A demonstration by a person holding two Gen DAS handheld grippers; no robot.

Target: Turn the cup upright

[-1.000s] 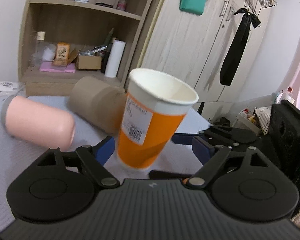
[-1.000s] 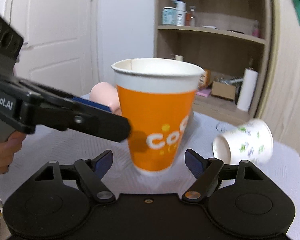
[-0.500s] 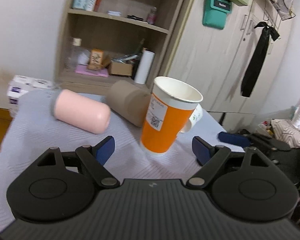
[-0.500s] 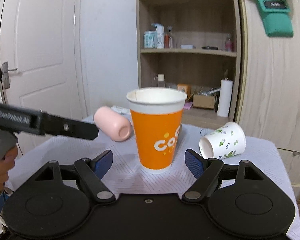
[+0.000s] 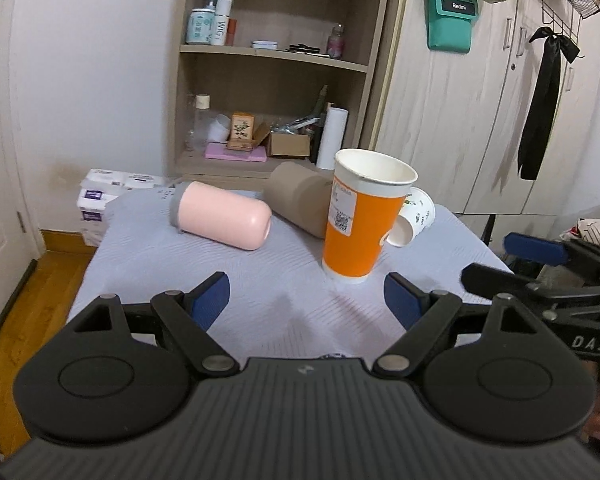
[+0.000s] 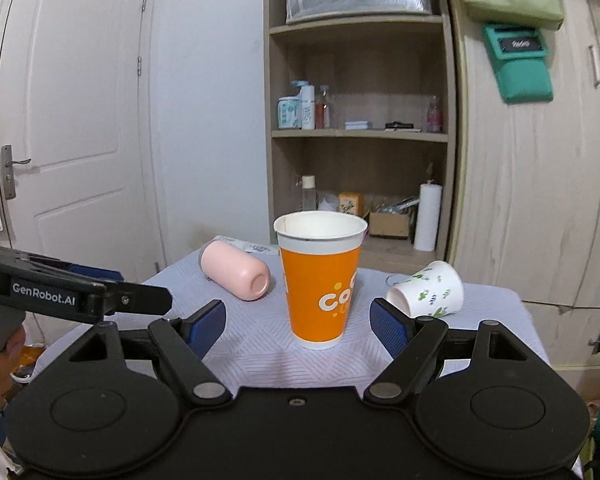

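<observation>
A: Item one, orange cup (image 6: pixel 322 286)?
B: Centre of frame, upright on the bench (image 6: pixel 260 356), mouth up, untouched.
A: Tools?
B: Left tool (image 5: pixel 306 300) wide, empty. Right tool (image 6: pixel 298 320) wide, empty, cup between and beyond its fingers.
A: Other stock?
B: Pink tumbler (image 6: pixel 236 274), patterned cup (image 6: pixel 428 290), both lying sideways.
A: Handling note?
B: Withdraw straight back; avoid nudging the cup.

Table (image 5: pixel 148 264), grey cloth: orange cup (image 5: pixel 358 224) upright; pink (image 5: pixel 224 220), brown (image 5: pixel 300 200), white (image 5: pixel 414 218) cups sideways.
</observation>
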